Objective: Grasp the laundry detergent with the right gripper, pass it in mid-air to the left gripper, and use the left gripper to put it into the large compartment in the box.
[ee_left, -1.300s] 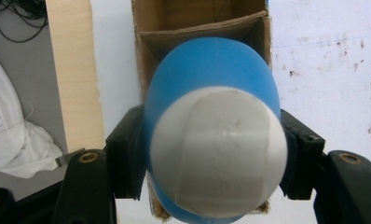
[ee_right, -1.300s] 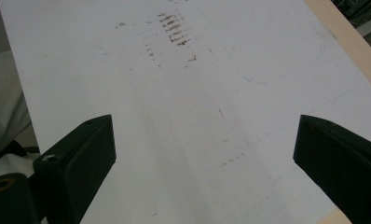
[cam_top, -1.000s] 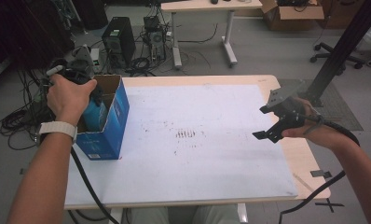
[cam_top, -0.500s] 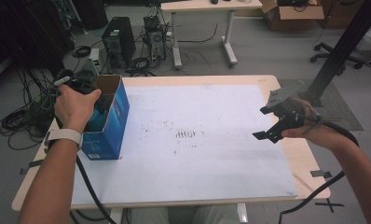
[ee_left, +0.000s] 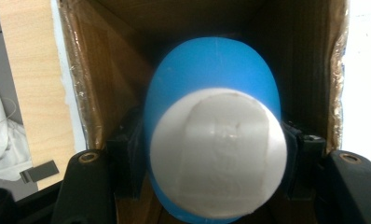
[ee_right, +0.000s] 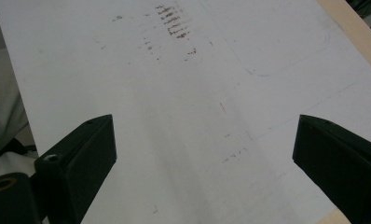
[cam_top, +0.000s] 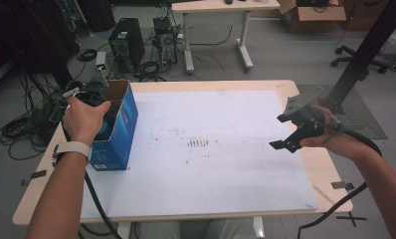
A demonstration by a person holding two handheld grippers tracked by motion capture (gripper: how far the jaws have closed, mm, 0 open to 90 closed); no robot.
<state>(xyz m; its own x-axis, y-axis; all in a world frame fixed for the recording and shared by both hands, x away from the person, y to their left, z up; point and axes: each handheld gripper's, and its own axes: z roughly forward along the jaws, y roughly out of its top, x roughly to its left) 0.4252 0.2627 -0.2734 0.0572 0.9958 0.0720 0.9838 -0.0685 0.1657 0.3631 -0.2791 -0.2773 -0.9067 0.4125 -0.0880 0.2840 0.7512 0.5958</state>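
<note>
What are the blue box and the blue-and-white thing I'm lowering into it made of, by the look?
The open-topped blue box looks like cardboard: raw brown inner walls, printed glossy blue outside. The rounded blue object with the white end, clamped in the left tool, seems smooth moulded plastic with a matte, faintly grainy white face; I can't be sure.

Open box (cam_top: 117,130) stands upright on the table's (cam_top: 226,209) left edge. Left gripper (cam_top: 89,97) reaches down into it from above, jaws closed on a bottle (ee_left: 215,154) inside. Right gripper (cam_top: 285,142) hangs over the table's right side, well apart from the box.
</note>
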